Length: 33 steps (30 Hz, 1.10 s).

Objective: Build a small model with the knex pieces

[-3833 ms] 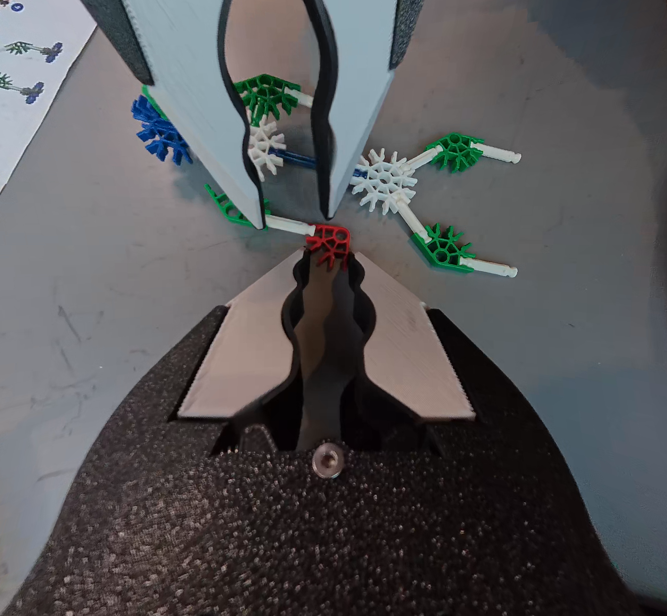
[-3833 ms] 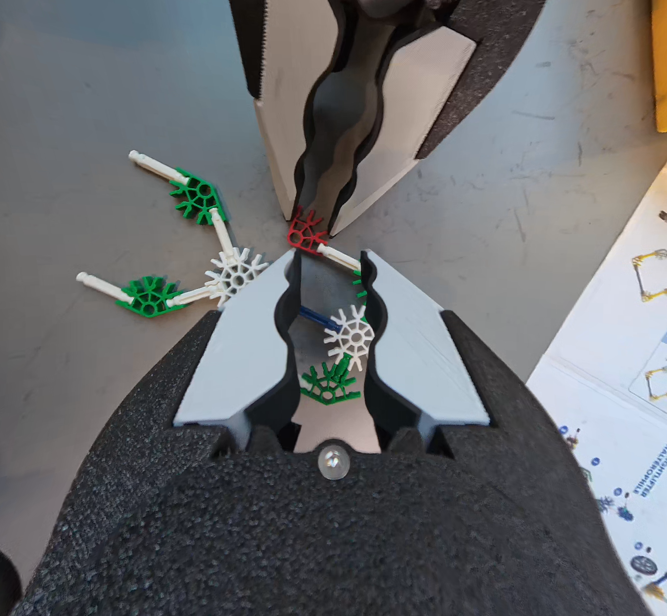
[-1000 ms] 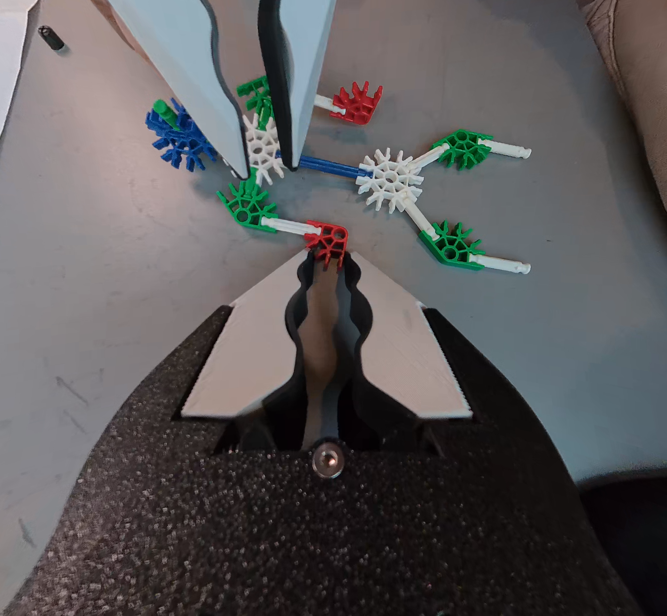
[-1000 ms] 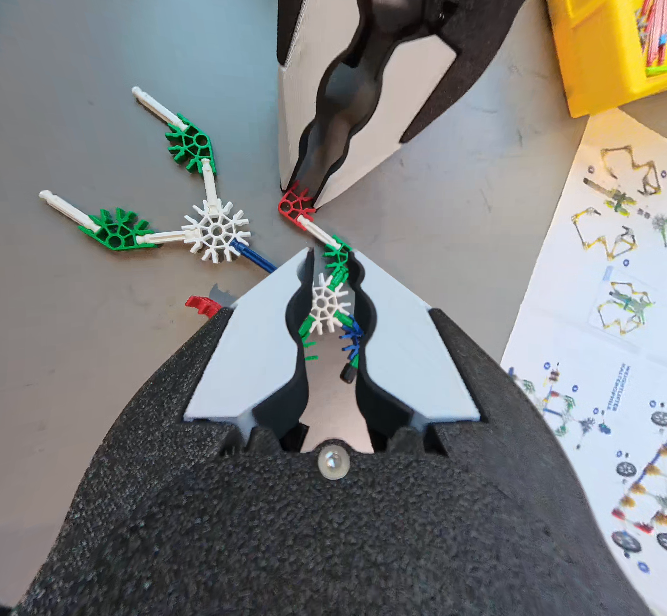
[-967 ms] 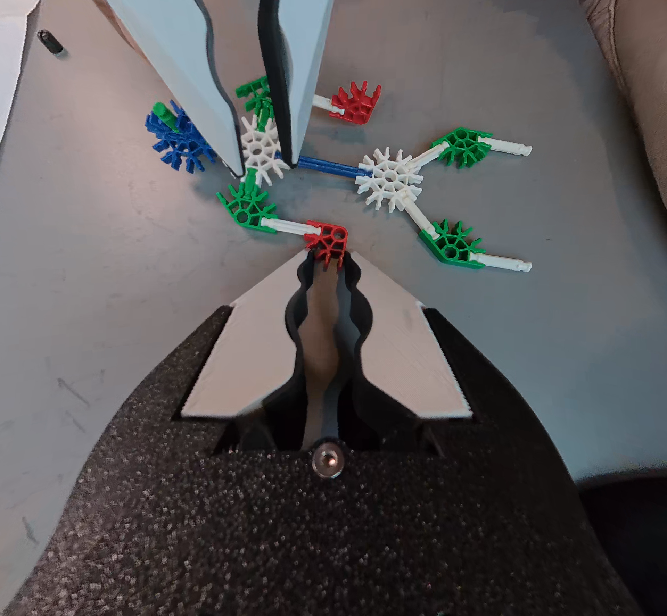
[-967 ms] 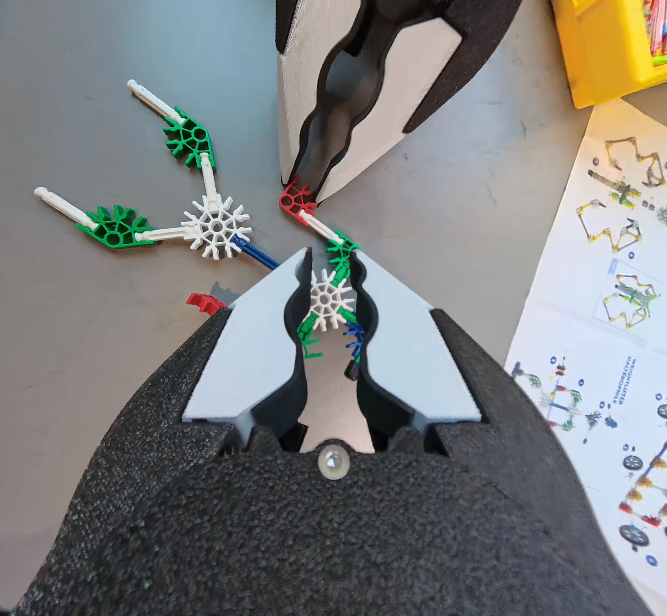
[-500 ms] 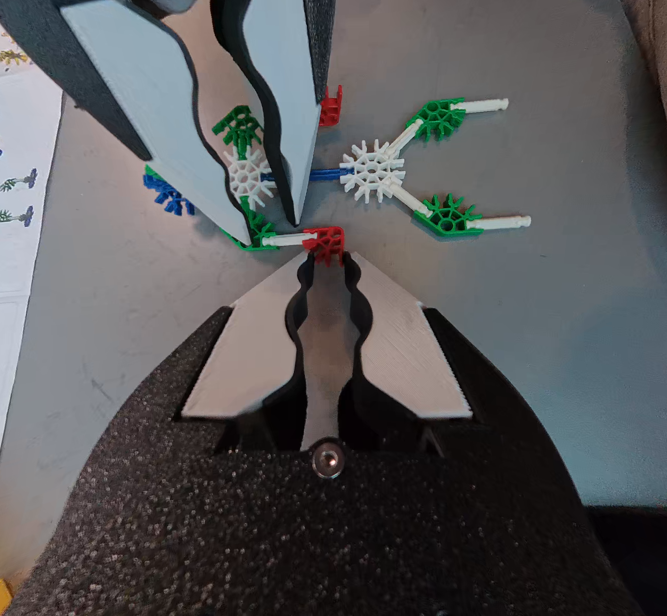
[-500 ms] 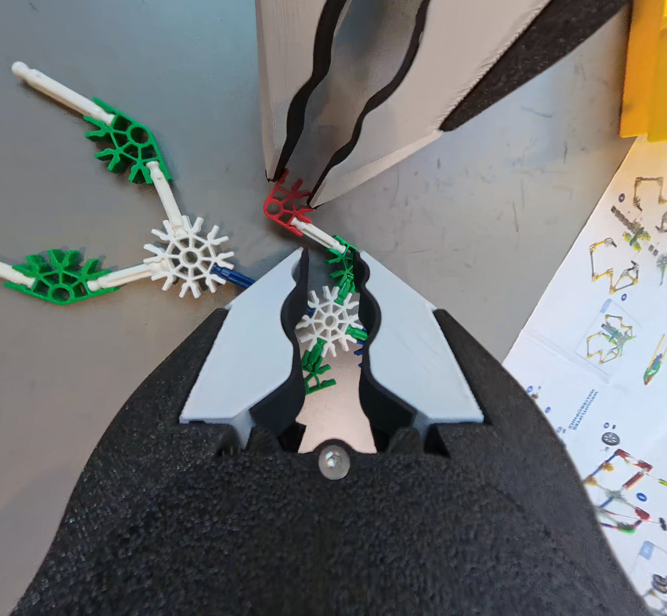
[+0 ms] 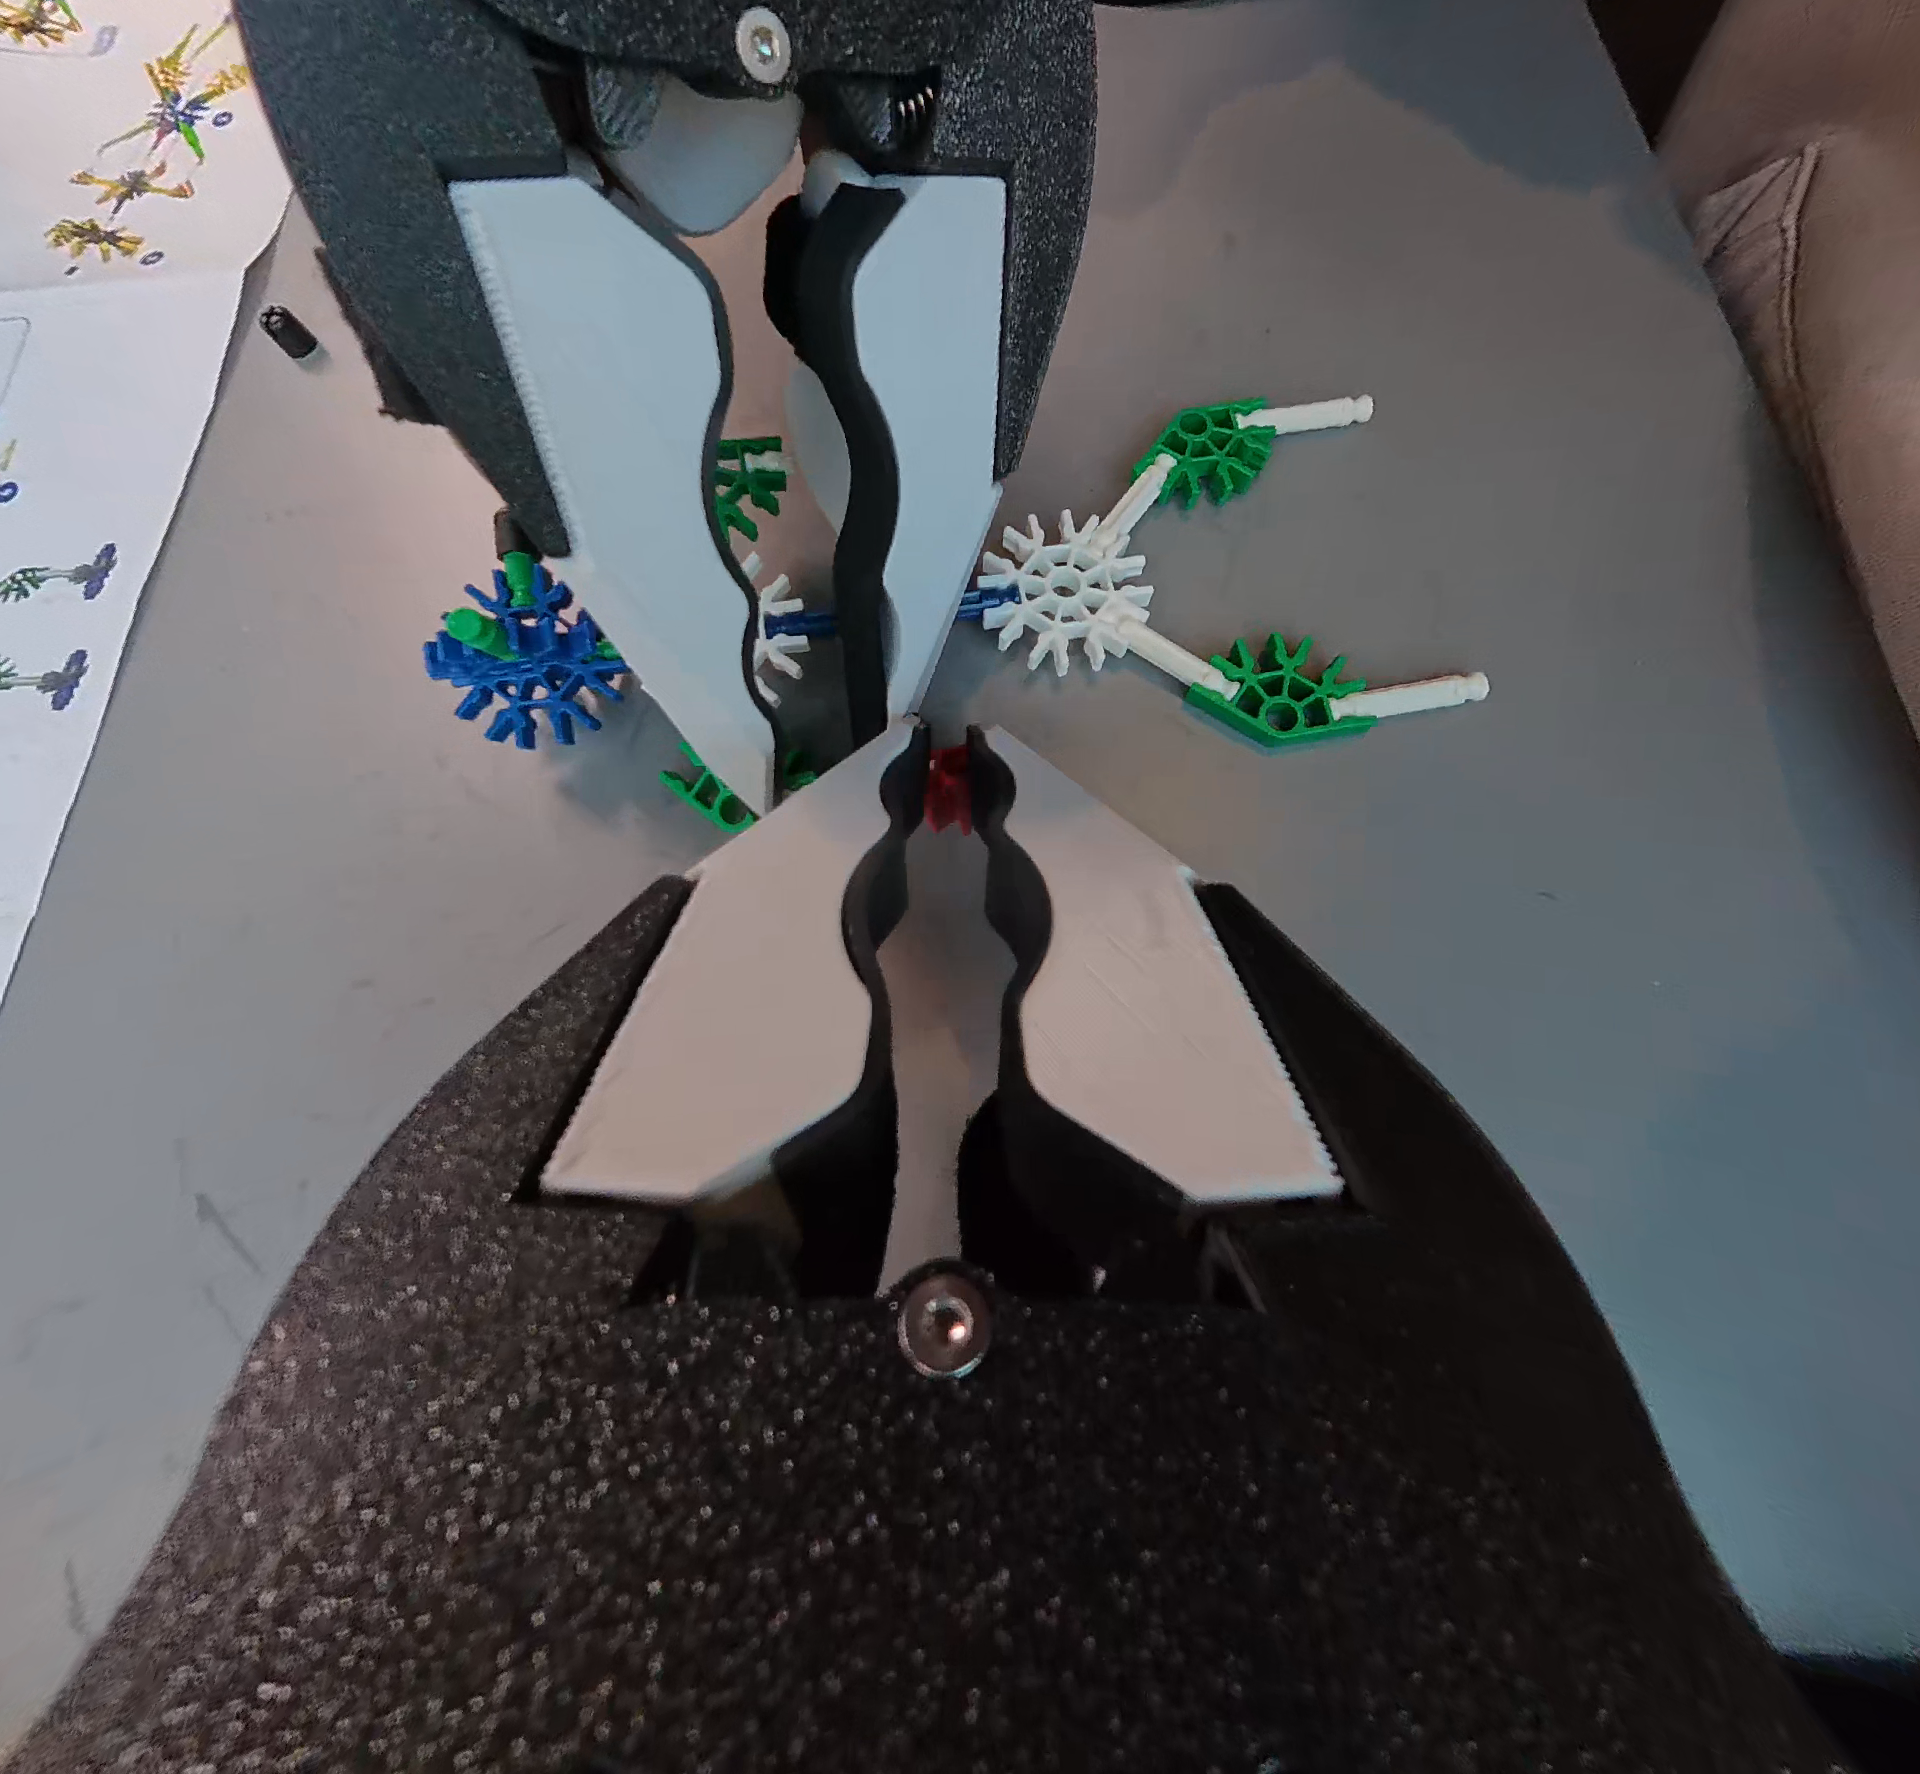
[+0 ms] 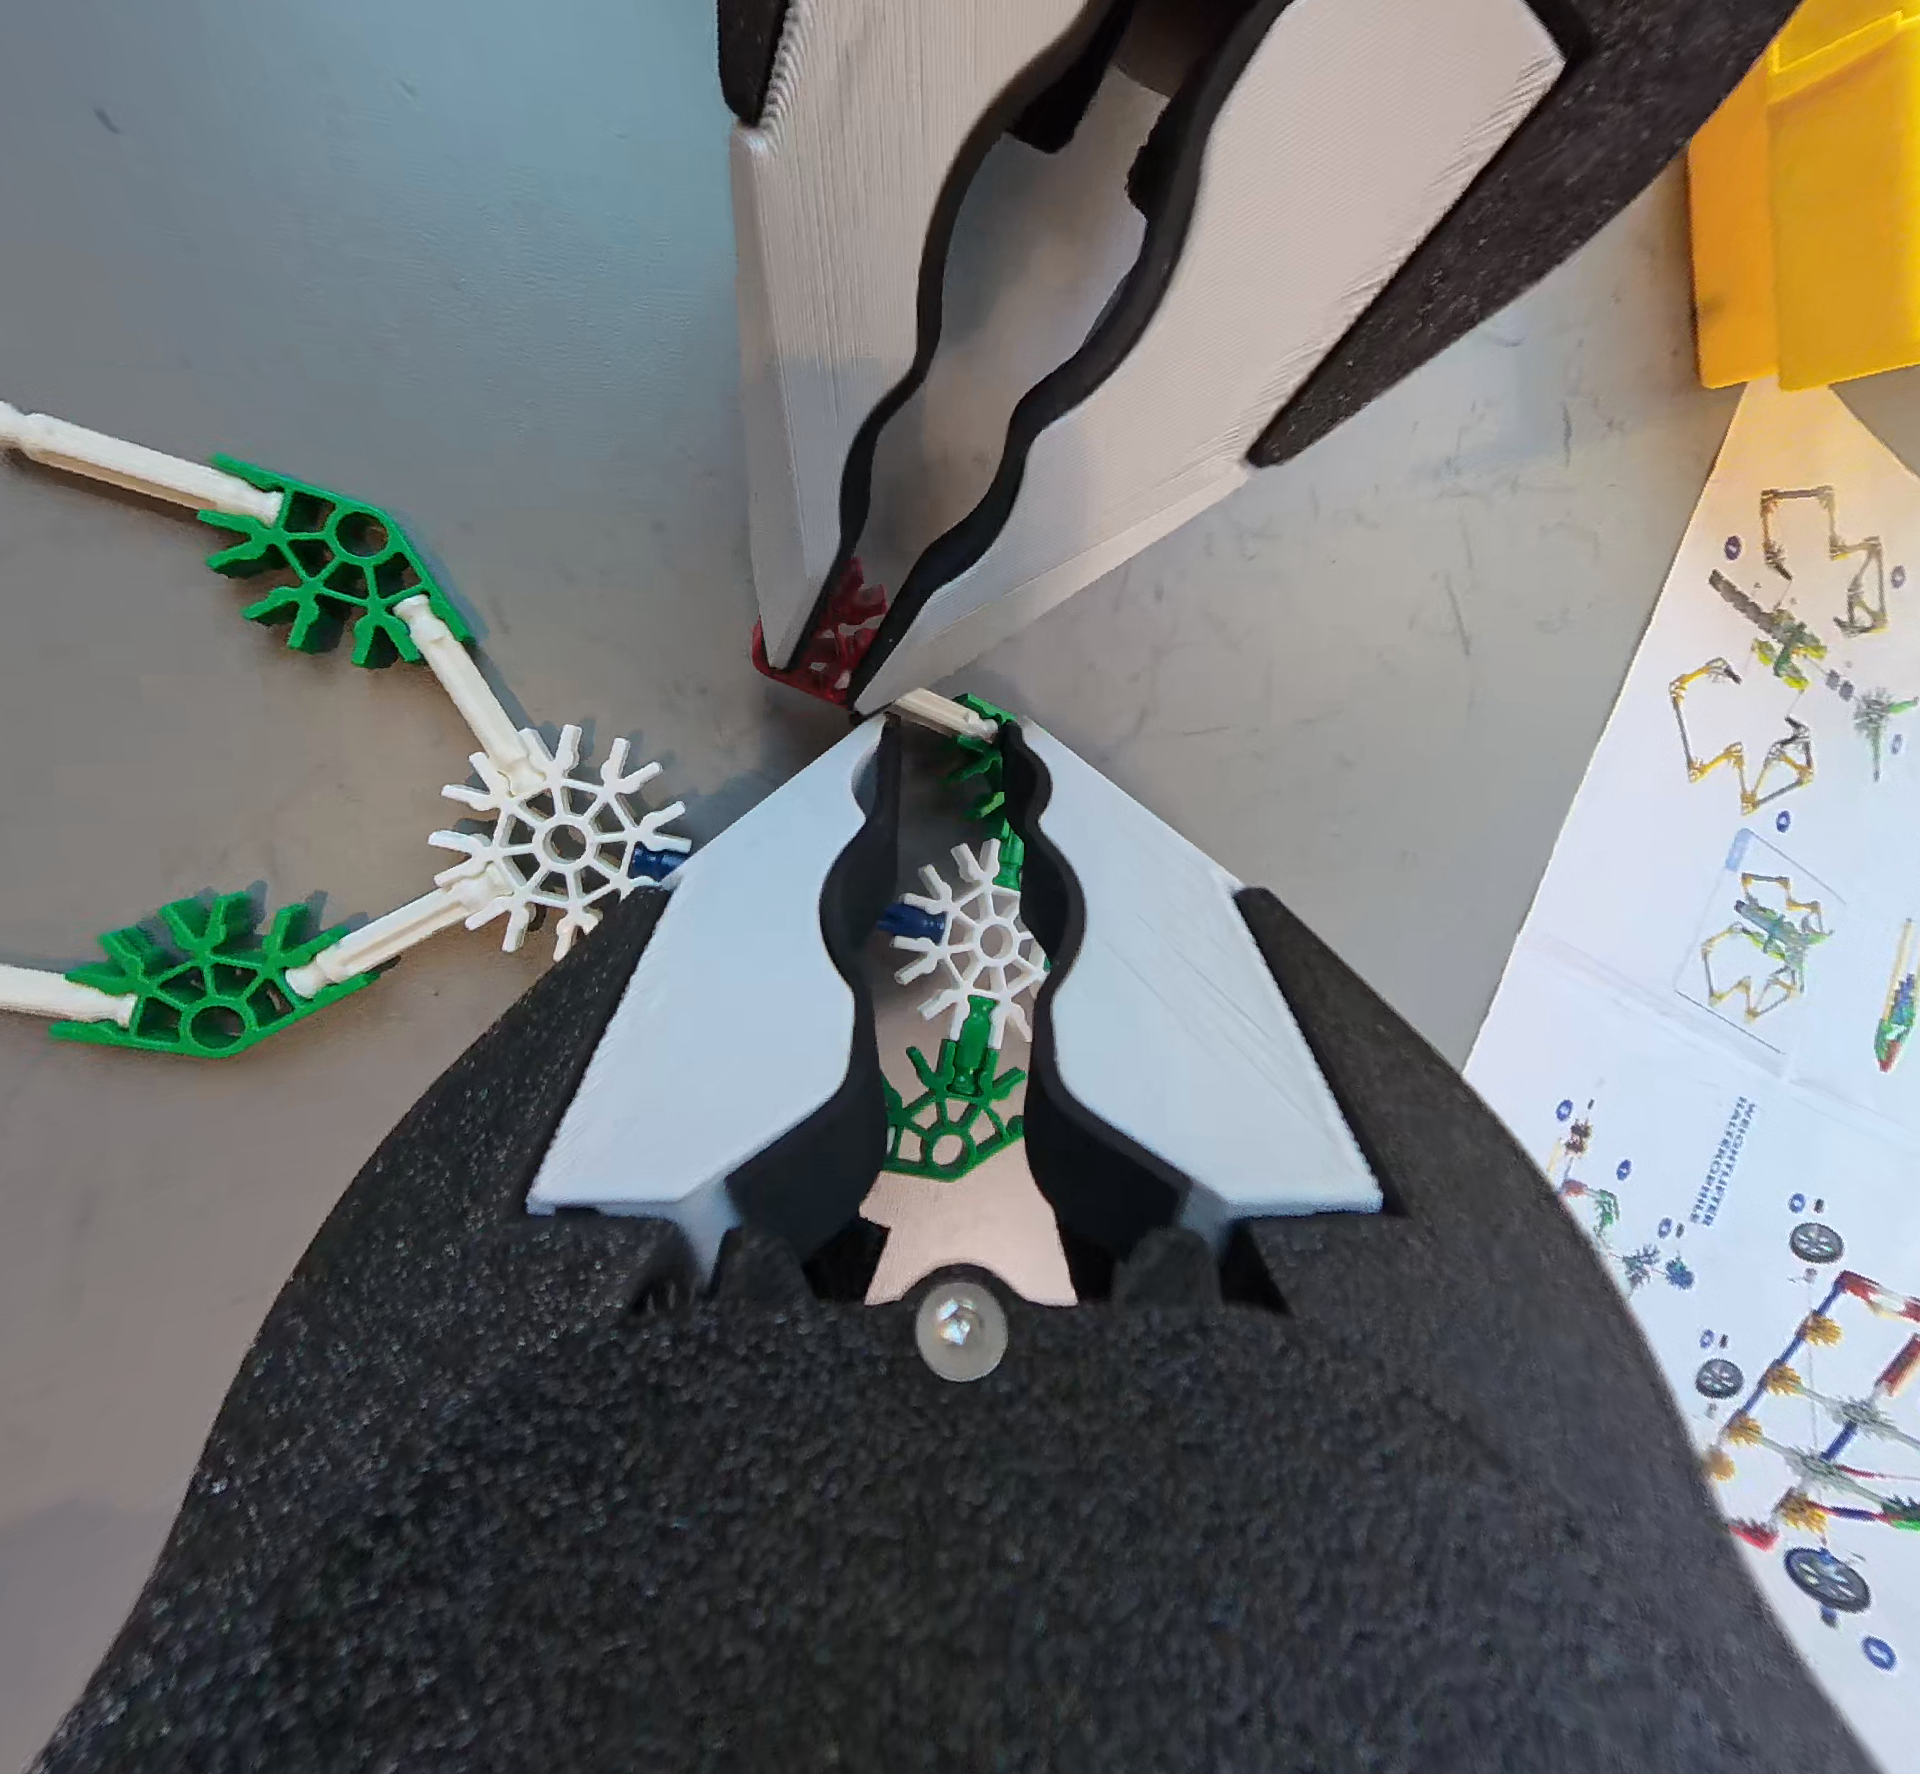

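Note:
My left gripper (image 9: 945,737) is shut on a red corner connector (image 9: 948,789), seen edge-on between its tips. In the right wrist view it (image 10: 826,675) holds that red connector (image 10: 847,618) against the end of a short white rod (image 10: 940,711). My right gripper (image 10: 948,732) is closed around a white snowflake connector (image 10: 982,945) with green connectors (image 10: 945,1127) joined to it. It comes down from the top of the left wrist view (image 9: 826,753). A blue rod (image 9: 982,600) links to a second white connector (image 9: 1065,594) with two green arms (image 9: 1283,690).
A blue snowflake connector (image 9: 520,675) with a green peg lies left of the right gripper. An instruction sheet (image 10: 1766,893) lies to the right, with a yellow bin (image 10: 1808,218) behind it. A small black piece (image 9: 286,334) lies near the sheet. Beige cloth (image 9: 1808,374) shows at the table's edge. Less than 4 cm separates the two grippers' tips. From either gripper's tips it is about 20 centimetres to the small black piece (image 9: 286,334).
The two grippers have closed in until their tips nearly touch. The red connector in my left gripper has turned edge-on. The second red connector is now hidden behind the right gripper.

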### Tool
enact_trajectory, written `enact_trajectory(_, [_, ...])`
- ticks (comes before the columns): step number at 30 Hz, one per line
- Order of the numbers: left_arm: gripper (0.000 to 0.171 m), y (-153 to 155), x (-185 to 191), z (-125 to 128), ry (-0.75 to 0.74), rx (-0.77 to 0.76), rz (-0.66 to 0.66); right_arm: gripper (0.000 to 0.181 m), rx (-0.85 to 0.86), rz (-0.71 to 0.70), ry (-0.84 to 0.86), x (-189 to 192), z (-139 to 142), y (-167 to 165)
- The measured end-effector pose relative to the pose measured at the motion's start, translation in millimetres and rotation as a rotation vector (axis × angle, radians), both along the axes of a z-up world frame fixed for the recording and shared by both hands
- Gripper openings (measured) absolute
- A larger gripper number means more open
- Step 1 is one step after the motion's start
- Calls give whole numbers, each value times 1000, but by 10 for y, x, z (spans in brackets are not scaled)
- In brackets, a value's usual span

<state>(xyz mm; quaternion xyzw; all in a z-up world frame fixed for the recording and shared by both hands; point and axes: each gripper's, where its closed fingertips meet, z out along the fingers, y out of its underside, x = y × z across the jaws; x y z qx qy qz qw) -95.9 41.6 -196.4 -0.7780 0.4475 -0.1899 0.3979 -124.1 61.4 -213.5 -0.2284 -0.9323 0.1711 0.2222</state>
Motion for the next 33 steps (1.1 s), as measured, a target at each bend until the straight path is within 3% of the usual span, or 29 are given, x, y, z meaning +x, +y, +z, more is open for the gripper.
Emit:
enact_trajectory(4, [19, -97, -134, 164, -92, -60, 34, 18, -29, -25, 44, 4, 63, 29])
enact_trajectory(9, [23, -175, -190, -77, -61, -190, 78, 16, -57, -38, 74, 62, 144, 32])
enact_trajectory(21, [10, -43, -84, -110, -44, -205, 122, 8, 6, -3, 65, 105, -8, -51])
enact_trajectory(23, [0, -10, -91, -123, -28, -210, 142, 8, 7, 3, 59, 115, -19, -79])
enact_trajectory(33, [0, -4, -93, -125, -51, -247, 162, 11, 7, -12, 63, 98, -3, -56])
